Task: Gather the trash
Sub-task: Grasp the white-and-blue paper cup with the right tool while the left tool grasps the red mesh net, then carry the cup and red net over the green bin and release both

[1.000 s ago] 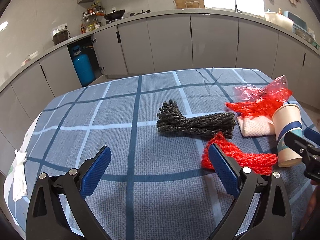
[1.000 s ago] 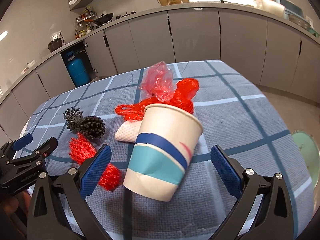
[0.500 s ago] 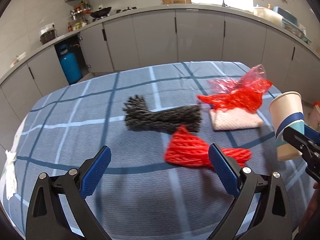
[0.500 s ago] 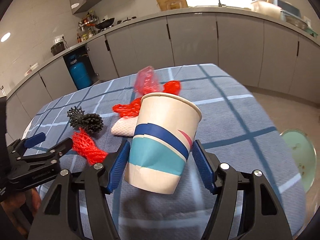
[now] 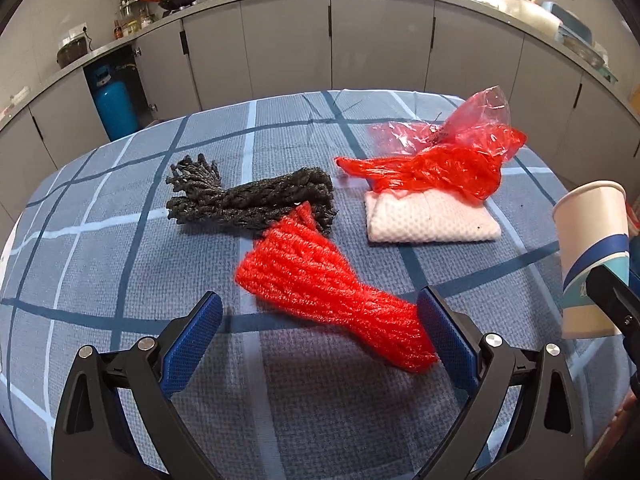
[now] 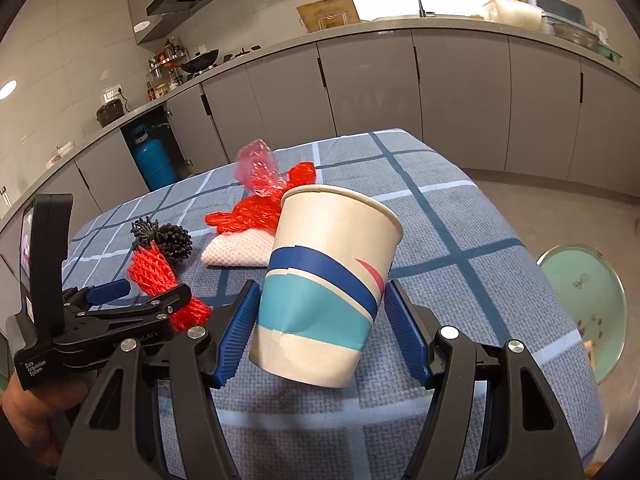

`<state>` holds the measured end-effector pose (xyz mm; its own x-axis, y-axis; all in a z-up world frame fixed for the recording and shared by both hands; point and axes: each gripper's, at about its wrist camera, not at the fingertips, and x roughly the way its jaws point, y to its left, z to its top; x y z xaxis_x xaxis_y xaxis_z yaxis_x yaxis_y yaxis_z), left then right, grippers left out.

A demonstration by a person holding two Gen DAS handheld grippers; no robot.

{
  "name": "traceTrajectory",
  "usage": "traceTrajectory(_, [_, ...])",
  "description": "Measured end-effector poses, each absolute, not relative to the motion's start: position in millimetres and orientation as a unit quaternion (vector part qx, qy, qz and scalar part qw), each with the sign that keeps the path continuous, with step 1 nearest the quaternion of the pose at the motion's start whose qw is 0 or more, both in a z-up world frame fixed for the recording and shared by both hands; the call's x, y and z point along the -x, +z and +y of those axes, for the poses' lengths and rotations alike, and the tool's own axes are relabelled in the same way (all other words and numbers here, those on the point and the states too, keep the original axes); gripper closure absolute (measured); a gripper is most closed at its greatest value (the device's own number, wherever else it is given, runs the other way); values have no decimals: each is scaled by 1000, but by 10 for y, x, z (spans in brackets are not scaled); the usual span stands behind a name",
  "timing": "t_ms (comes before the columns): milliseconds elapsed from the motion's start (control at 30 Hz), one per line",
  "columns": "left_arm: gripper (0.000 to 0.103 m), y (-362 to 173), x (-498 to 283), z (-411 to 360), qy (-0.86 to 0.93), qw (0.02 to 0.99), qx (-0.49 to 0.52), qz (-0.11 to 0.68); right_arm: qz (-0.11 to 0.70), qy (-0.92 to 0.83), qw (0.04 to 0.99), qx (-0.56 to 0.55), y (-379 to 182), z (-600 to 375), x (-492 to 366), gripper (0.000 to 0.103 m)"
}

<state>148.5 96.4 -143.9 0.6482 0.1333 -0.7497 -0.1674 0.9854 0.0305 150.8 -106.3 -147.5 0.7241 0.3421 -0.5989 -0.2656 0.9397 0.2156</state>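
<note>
My right gripper [image 6: 322, 338] is shut on a white paper cup [image 6: 326, 280] with blue and teal bands, held tilted above the table; the cup also shows at the right edge of the left wrist view [image 5: 592, 256]. My left gripper [image 5: 320, 340] is open, its jaws either side of the near end of a red foam net [image 5: 328, 288] lying on the checked tablecloth [image 5: 100, 264]. Behind the net lie a black foam net [image 5: 252, 200], a white foam pad [image 5: 428, 220] and a crumpled red plastic bag [image 5: 440, 160]. The left gripper also shows in the right wrist view [image 6: 132, 300].
Grey kitchen cabinets [image 5: 288, 44] run behind the table, with a blue gas cylinder [image 5: 114, 106] in an open cupboard. A pale green round stool [image 6: 588, 308] stands on the floor right of the table. The table's right edge [image 6: 536, 280] is close to the cup.
My right gripper closed on the cup and lifted it. My left gripper moved right and forward, bringing the red foam net between its open jaws.
</note>
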Motion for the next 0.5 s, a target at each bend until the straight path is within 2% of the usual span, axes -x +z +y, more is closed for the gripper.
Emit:
traceTrajectory(33, [13, -1434, -1471, 967, 80, 908, 23, 410, 334, 164, 926, -59, -1482, -1073, -1510, 38])
traceTrajectory(67, [25, -1437, -1458, 973, 77, 908, 25, 411, 334, 164, 926, -61, -1487, -1076, -1512, 38])
traceTrajectory(133, [31, -1433, -1427, 990, 63, 906, 39, 416, 334, 165, 926, -64, -1490, -1084, -1513, 38])
traceTrajectory(167, [40, -1426, -1409, 989, 58, 906, 44, 417, 334, 166, 926, -64, -1492, -1084, -1512, 38])
traceTrajectory(233, [46, -1407, -1383, 969, 46, 906, 47, 419, 334, 167, 925, -65, -1500, -1089, -1513, 38])
traceTrajectory(267, [54, -1403, -1368, 964, 40, 906, 49, 420, 334, 167, 925, -66, -1502, -1090, -1512, 38])
traceTrajectory(333, [63, -1408, -1371, 954, 33, 905, 54, 421, 334, 167, 925, -67, -1491, -1084, -1496, 38])
traceTrajectory(367, [73, -1405, -1370, 962, 32, 905, 56, 421, 333, 167, 925, -68, -1491, -1092, -1496, 38])
traceTrajectory(433, [83, -1382, -1350, 994, 26, 904, 60, 422, 332, 166, 926, -69, -1486, -1097, -1488, 38])
traceTrajectory(500, [88, -1346, -1320, 1002, 21, 905, 60, 420, 330, 166, 927, -69, -1481, -1097, -1466, 38])
